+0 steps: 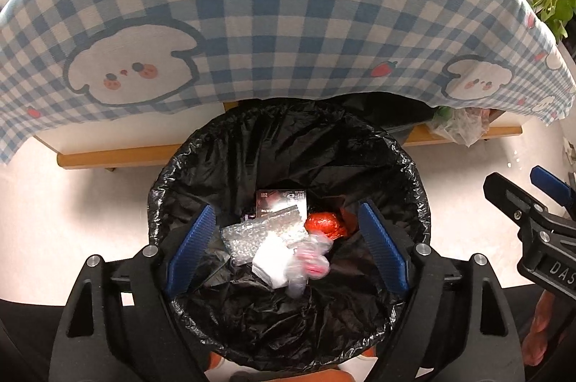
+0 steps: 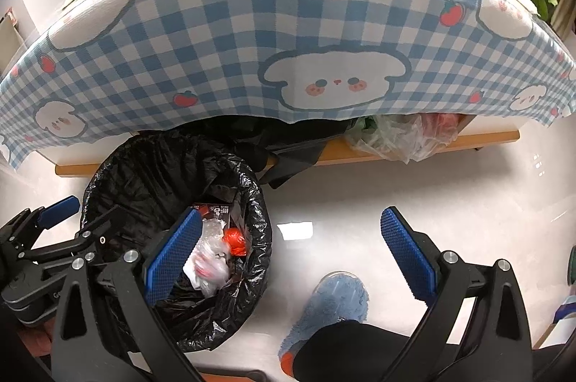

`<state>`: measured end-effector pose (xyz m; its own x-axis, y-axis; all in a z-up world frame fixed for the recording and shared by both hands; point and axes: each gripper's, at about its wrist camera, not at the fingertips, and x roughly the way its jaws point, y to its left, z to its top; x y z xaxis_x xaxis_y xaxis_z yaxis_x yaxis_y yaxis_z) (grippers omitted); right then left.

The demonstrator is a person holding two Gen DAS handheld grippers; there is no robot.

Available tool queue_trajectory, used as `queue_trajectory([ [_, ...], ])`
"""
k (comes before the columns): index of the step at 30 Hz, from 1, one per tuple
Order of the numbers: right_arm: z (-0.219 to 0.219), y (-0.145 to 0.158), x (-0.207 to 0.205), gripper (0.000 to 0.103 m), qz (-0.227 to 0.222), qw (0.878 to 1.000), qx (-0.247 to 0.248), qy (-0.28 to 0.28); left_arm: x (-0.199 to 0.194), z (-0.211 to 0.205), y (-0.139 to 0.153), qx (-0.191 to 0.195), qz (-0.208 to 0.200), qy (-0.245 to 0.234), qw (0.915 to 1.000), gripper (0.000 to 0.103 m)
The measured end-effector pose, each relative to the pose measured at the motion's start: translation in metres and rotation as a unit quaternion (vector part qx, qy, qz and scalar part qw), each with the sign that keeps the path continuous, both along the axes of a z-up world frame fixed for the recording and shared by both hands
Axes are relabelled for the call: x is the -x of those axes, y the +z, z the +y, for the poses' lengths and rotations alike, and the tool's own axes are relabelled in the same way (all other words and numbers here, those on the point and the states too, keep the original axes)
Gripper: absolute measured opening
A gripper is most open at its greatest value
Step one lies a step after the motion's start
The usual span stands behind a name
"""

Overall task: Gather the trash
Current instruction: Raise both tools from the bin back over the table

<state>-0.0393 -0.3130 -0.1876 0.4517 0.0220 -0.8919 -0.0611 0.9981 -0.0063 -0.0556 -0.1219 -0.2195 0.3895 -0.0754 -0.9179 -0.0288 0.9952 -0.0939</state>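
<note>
1. Left wrist view: the left gripper (image 1: 286, 238) points down over the bin (image 1: 414, 166), lined with a black bag, its blue pads spread wide and pressing on nothing.
2. Between and below those pads, a clear plastic wrapper (image 1: 309, 265) with pink marks shows blurred over the rubbish; whether it touches the pile I cannot tell.
3. Under it sit a white crumpled piece (image 1: 268, 259), a sheet of bubble wrap (image 1: 252, 234), a dark printed packet (image 1: 280, 200) and a red crumpled ball (image 1: 324, 223), all inside the bin.
4. The bin stands on the pale floor (image 1: 90, 202) just in front of a table draped in a blue checked cloth (image 1: 288, 22) with cartoon faces and strawberries.
5. At the right edge, part of the right gripper (image 1: 550, 198) is near the bin; its state is unclear here.
6. Right wrist view: the right gripper (image 2: 291, 250) is wide apart and empty, one pad over the bin rim (image 2: 264, 231), the other over bare floor.
7. The same trash lies in the bin at lower left, the wrapper (image 2: 208, 265) beside the red ball (image 2: 235, 241).
8. A blue fuzzy slipper (image 2: 334, 299) stands on the floor beside the bin; clear plastic bags (image 2: 403, 133) sit under the table.
</note>
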Motion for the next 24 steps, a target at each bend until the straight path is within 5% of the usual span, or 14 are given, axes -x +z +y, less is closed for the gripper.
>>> queue_trajectory([
  [9,0.008,0.020,0.006,0.096,-0.024,1.000,0.013,0.009,0.011,0.011,0.029,-0.001,-0.029,0.010,0.9995,0.096],
  [24,0.016,0.068,0.023,0.096,-0.059,0.998,0.009,0.010,0.032,0.025,0.089,0.016,-0.067,0.012,0.9976,0.097],
])
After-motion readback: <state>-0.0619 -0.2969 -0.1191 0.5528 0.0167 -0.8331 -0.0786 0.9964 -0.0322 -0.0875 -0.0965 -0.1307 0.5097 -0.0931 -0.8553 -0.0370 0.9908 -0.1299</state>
